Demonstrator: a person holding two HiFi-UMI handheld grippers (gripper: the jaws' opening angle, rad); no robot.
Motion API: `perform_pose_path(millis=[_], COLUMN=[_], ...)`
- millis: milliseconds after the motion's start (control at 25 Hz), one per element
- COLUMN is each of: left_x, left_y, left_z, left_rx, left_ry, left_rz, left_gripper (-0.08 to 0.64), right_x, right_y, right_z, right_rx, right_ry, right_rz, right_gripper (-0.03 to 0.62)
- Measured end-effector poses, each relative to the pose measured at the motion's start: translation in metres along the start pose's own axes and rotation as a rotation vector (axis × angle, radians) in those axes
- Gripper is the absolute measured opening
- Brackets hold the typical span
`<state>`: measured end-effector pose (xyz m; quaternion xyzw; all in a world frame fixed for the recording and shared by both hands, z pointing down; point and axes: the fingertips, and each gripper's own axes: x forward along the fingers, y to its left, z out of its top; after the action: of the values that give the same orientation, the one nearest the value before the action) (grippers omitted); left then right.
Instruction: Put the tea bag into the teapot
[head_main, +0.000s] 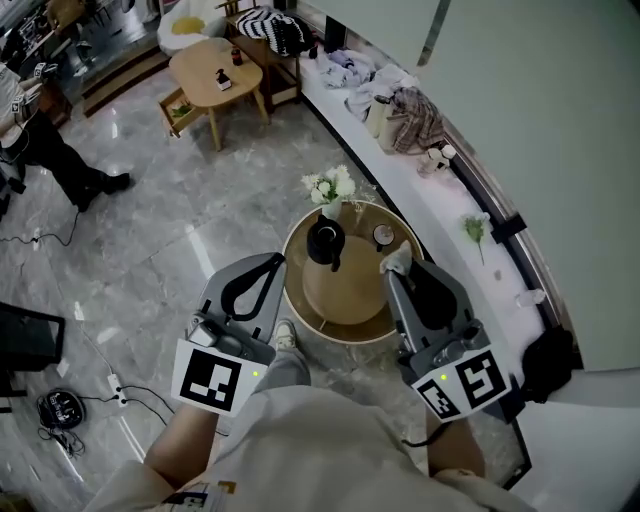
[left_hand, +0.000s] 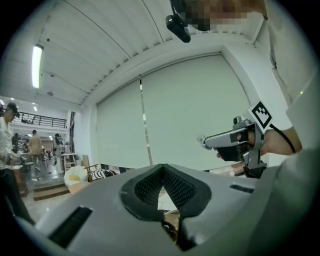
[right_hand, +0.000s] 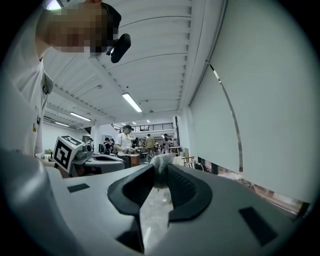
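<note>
Floor (head_main: 150, 250): grey polished stone with cables trailing at its left. Only the head view looks down on it.
Window ledge (head_main: 400, 150): one long white ledge curving along the wall, heaped with clothes. The right gripper view catches only a blurred strip of it.
Background people: several stand far off in both gripper views, too small to count surely. The head view shows only one pair of dark legs at the left edge.
Round worktop (head_main: 330, 333): one, just ahead of the person's shoe, carrying a paler round board. The gripper views barely show it.
Left gripper (head_main: 277, 262): fingers clenched tip to tip on nothing, plain in its own view. It hovers at the worktop's left rim.
Right gripper (head_main: 392, 268): fingers pinching the tea bag (right_hand: 161, 165), over the worktop's right side. The left gripper view shows it side-on with its marker cube.
Teapot (head_main: 325, 243): one, black and upright at the board's far edge, apart from both grippers. A dark shape low in the left gripper view is too unclear to name.
Flowers (head_main: 330, 187): one white bunch, just behind the teapot.
Small cup (head_main: 383, 236): one, right of the teapot, contents too small to tell.
Tea bag: one pale crumpled tip from above, a blurred grey lump between the pads up close, off to the teapot's right.
</note>
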<state>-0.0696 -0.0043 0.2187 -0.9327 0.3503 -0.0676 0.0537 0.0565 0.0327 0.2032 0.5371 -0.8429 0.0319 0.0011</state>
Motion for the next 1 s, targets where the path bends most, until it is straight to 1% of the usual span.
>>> perform_pose_path(millis=[280,520,680,840,1000], left_x=[0.047,0.074,0.085,0.091,0.091], left_y=[0.060,0.086,0.099,0.112,0.118], left_z=[-0.006,-0.014,-0.021,-0.030,-0.038], left_rx=[0.003,0.043,0.054,0.055,0.019], left_ry=[0.008,0.000,0.004,0.008,0.017], left_rz=[-0.081,-0.167,-0.213,-0.230,-0.226], left_gripper=[0.008,0.008,0.008,0.008,0.008], right_x=[0.070,0.107,0.125,0.139,0.144], right_y=[-0.017,-0.021,-0.026,-0.029,-0.030], right_z=[0.007,0.002,-0.002,-0.008,-0.010], right_rx=[-0.002,0.009,0.002,0.004,0.008], right_ry=[0.015,0.020,0.021,0.028,0.038], right_rz=[-0.054,-0.102,-0.138,-0.159,-0.168], right_gripper=[0.080,0.080,0.080,0.080,0.081])
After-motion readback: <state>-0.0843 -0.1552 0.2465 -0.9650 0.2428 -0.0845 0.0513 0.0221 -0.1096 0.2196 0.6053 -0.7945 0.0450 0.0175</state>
